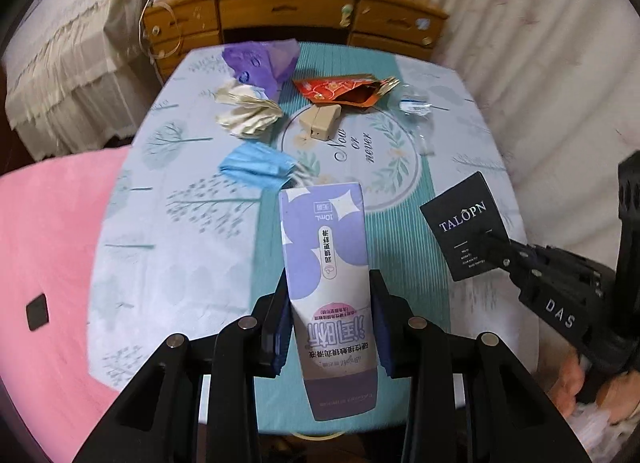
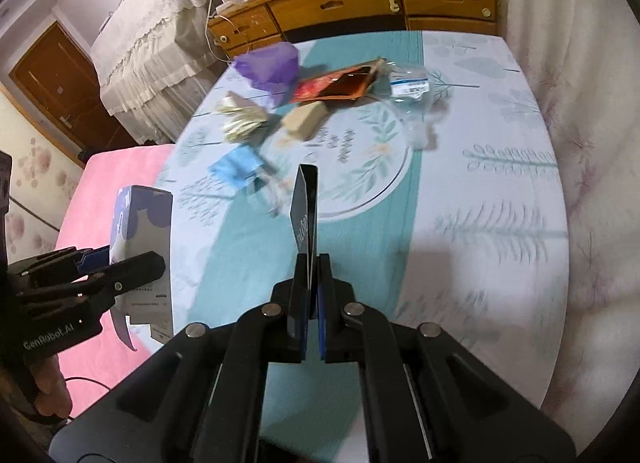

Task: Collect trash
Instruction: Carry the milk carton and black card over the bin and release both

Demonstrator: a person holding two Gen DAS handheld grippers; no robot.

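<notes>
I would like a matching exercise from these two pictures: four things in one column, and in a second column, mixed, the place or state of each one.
Things:
1. purple and white box
2. black card
3. blue face mask
4. orange-red packet

Places or states:
A. lies on the tablecloth, near its middle
B. held by the right gripper
C. lies torn open at the far end of the table
D. held by the left gripper

Pairs: 1-D, 2-B, 3-A, 4-C

both wrist views raised, angled down, sharing the table [image 1: 192, 247] and dresser [image 2: 360, 3]
</notes>
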